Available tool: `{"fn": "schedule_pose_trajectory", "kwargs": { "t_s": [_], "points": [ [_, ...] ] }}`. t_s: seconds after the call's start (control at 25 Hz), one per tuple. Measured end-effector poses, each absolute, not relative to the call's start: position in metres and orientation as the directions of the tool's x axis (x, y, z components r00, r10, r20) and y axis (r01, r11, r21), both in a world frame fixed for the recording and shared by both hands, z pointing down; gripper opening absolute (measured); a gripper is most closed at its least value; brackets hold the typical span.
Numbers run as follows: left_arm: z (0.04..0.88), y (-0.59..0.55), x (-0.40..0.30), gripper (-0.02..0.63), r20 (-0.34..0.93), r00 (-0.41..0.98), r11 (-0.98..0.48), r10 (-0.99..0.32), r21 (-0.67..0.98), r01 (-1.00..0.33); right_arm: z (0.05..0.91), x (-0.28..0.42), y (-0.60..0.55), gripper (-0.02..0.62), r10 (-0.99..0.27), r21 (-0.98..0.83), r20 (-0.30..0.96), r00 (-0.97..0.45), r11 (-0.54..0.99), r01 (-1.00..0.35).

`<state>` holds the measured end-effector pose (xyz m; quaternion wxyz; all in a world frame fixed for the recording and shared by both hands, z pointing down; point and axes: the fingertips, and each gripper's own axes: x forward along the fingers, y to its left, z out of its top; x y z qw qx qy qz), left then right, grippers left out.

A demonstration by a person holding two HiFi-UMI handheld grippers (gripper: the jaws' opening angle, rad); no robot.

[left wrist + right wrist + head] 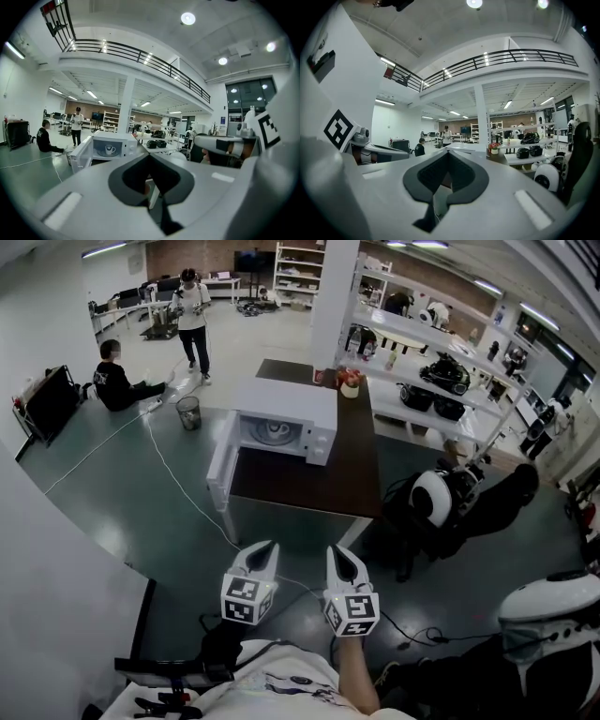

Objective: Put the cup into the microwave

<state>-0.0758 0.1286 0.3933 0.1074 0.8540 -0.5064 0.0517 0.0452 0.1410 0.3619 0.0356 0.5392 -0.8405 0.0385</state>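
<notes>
- Close to the wearer's chest: left gripper and right gripper, side by side, marker cubes facing up. Both point roughly level toward the table, well apart from it.
- Left gripper: jaws clenched together, nothing between them. Its own view looks across the floor into the oven cavity.
- Right gripper: jaws likewise pressed together and empty. This looks like a rest pose, since nothing needs carrying.
- Dark table: carries the white microwave near its left edge.
- Microwave door: swung fully open to the left, leaving the cavity exposed to the front.
- Cup: white, with a handle, upright on the turntable inside the microwave. The placing step looks complete.
- Beyond: shelving with appliances, and people standing and sitting far across the floor.
</notes>
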Motion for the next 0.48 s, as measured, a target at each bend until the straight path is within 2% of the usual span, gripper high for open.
{"fn": "schedule_pose_trajectory", "kwargs": {
  "t_s": [0.48],
  "points": [
    [0.3954, 0.1287, -0.0762, -0.002, 0.205, 0.493, -0.475, -0.846, 0.131, -0.870, 0.3653, 0.0437, 0.1395, -0.002, -0.905, -0.051, 0.110, -0.412, 0.409, -0.911]
  ]
}}
